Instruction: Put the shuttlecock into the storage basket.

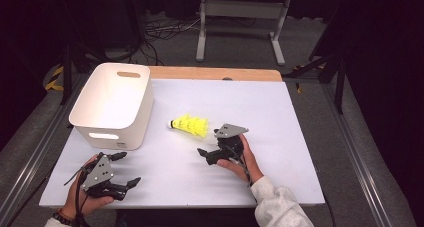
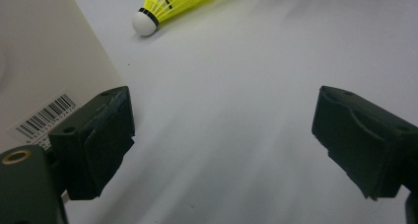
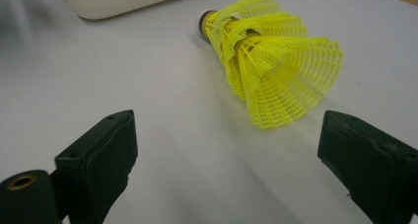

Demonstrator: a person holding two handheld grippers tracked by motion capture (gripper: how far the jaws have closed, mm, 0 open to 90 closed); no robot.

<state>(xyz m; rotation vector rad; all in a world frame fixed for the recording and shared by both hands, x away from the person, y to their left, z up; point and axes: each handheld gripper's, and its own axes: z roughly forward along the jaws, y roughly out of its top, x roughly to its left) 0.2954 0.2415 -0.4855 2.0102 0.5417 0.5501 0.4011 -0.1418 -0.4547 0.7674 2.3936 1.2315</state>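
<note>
A nested stack of yellow plastic shuttlecocks (image 1: 190, 125) lies on its side mid-table, its white cork tip pointing left toward the bin. My right gripper (image 1: 208, 142) is open just in front of the stack's skirt end, held in a hand. In the right gripper view the shuttlecocks (image 3: 276, 61) lie a short way beyond my open jaws (image 3: 226, 155), nothing between them. My left gripper (image 1: 126, 169) is open at the front left, near the bin's front wall. In the left gripper view the cork tip (image 2: 144, 22) is far ahead of my empty jaws (image 2: 222, 130).
A white plastic bin (image 1: 112, 104) with handle slots stands empty at the table's left; its wall with a barcode label (image 2: 44, 61) is close beside my left jaw. The white tabletop (image 1: 250, 107) has a wooden strip along its far edge. A metal stand is on the floor behind.
</note>
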